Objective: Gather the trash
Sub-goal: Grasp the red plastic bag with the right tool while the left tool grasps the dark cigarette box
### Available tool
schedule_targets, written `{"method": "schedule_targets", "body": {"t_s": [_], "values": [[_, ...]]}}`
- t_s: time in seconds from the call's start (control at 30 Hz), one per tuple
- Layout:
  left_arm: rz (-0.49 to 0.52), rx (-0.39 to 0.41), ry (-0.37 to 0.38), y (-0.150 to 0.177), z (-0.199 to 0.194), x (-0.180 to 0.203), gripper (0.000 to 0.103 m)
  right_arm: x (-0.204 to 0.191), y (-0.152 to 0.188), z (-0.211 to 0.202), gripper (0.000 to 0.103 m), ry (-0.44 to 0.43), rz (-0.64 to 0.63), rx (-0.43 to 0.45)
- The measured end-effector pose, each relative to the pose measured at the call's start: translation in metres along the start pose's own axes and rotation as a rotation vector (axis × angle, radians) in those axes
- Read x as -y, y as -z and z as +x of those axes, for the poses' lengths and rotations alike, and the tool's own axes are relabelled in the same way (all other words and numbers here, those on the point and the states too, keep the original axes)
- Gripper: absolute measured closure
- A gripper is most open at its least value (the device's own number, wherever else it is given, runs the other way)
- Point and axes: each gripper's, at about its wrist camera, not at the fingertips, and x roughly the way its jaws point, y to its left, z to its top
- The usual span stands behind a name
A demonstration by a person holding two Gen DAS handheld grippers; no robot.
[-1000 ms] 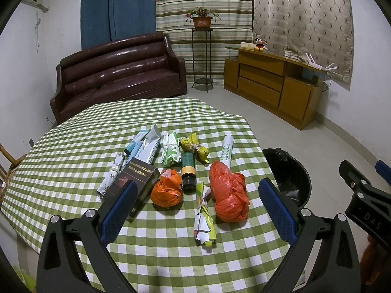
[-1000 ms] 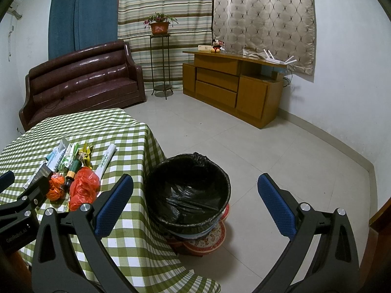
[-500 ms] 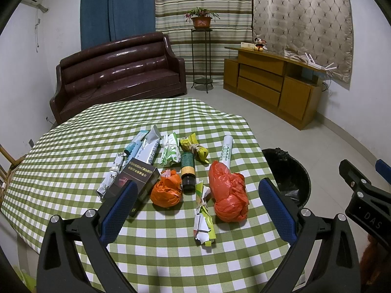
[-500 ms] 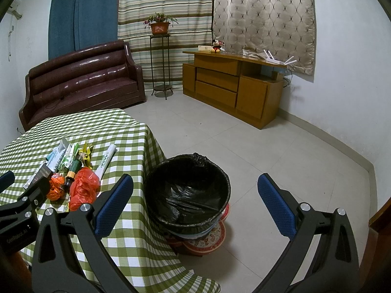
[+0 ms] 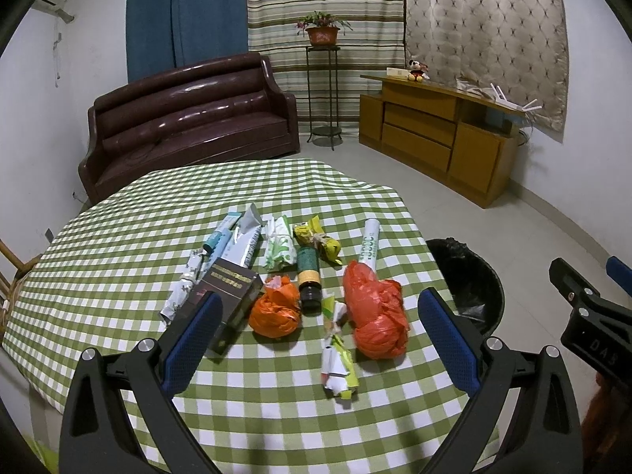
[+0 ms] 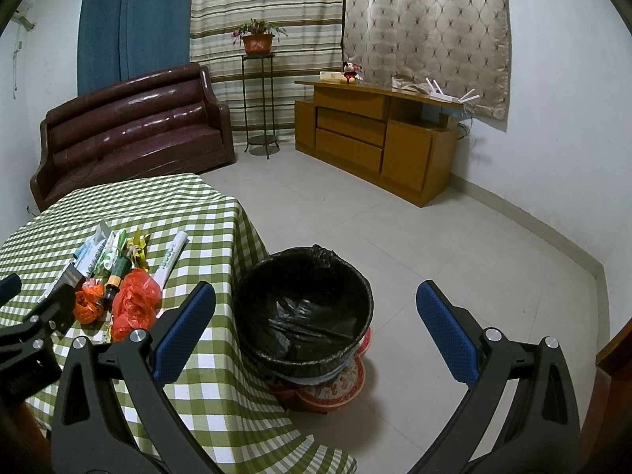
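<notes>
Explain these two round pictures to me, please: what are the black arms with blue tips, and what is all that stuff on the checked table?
There is no robot here. A person holds a two-finger gripper in each hand, and a wide-angle camera on each looks forward along its fingers. One picture is from the left gripper, aimed at the table; the other is from the right gripper, aimed at a black-lined trash bin on the floor beside the table. The blue tips are the finger pads. Both grippers are open and hold nothing. On the table lies trash: a red plastic bag, a smaller orange bag, a dark box, a small bottle, tubes and crumpled wrappers.
</notes>
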Motion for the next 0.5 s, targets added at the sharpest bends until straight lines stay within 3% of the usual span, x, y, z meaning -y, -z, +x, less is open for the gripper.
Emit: {"method": "schedule_targets", "body": {"t_s": [0.5], "values": [[0.008, -0.059, -0.093, 0.015, 0.014, -0.071, 0.007, -0.043, 0.009, 0.017, 0.005, -0.100, -0.038, -0.065]]}}
